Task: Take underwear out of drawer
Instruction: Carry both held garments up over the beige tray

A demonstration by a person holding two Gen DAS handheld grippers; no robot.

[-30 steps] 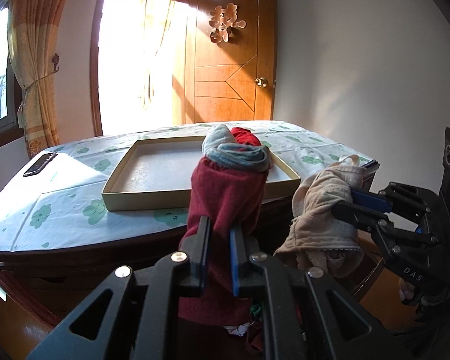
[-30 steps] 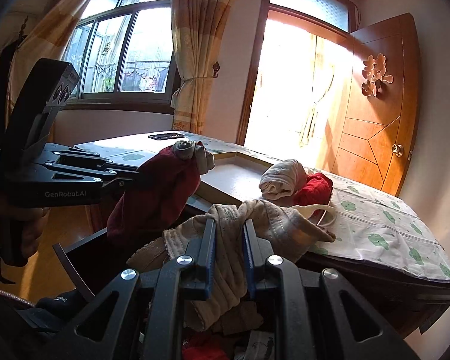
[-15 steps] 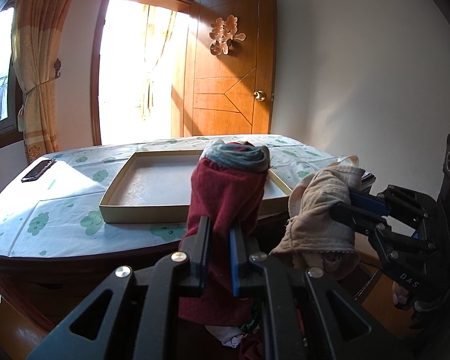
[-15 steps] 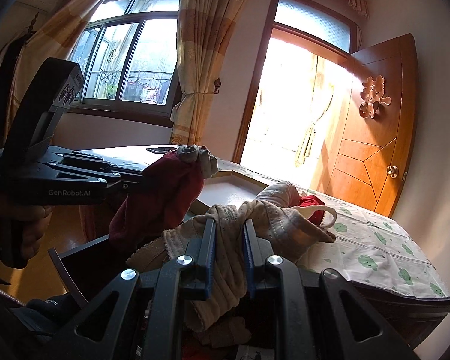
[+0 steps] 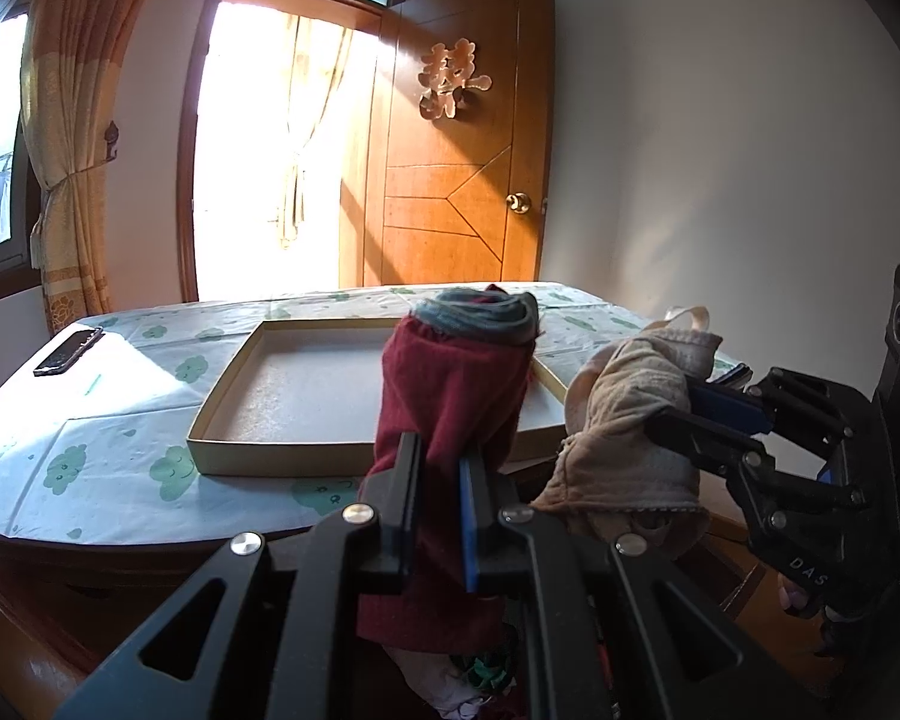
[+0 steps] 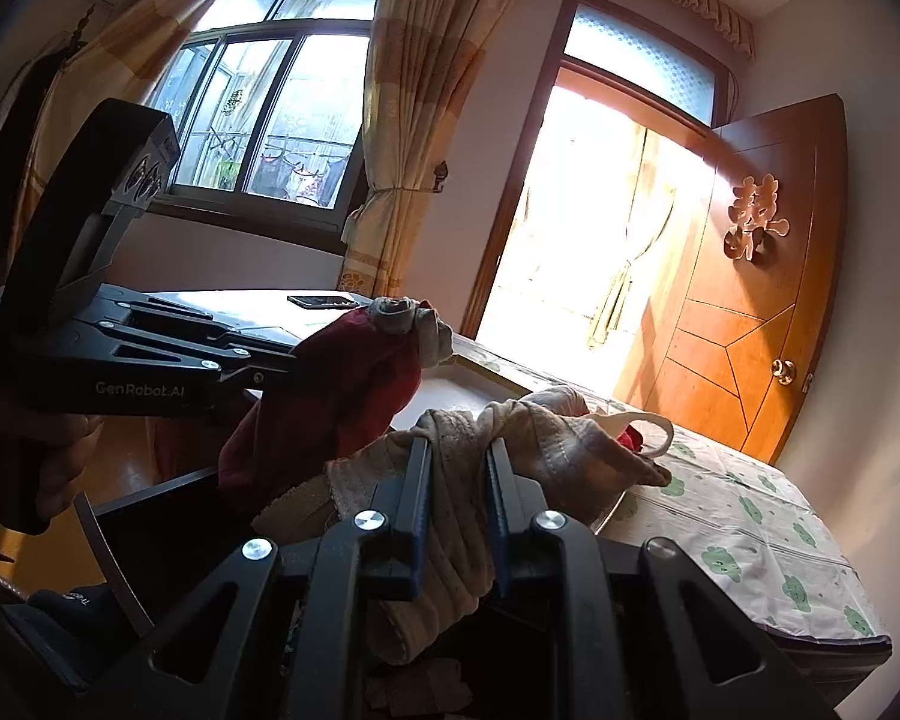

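My left gripper [image 5: 441, 483] is shut on a dark red pair of underwear [image 5: 450, 384] with a grey waistband, held up in front of the table's edge. In the right wrist view the same garment [image 6: 342, 408] hangs from the left gripper [image 6: 282, 369]. My right gripper [image 6: 459, 456] is shut on a beige pair of underwear [image 6: 546, 438], which drapes over its fingers. From the left wrist, that beige pair [image 5: 630, 414] hangs at the right in the right gripper [image 5: 696, 405]. The open drawer [image 6: 150, 516] lies below both, with more clothes [image 5: 480, 678] in it.
A shallow cardboard tray [image 5: 222, 456] sits on the table [image 5: 90, 480], whose cloth has green cloud prints. A phone [image 5: 69, 351] lies at its far left. A red cloth [image 6: 630, 437] rests on the table behind the beige pair. A hand [image 6: 48, 468] grips the left tool.
Both grippers keep their hold on the garments. The right one has tilted slightly, and the table sits a little lower in both views.
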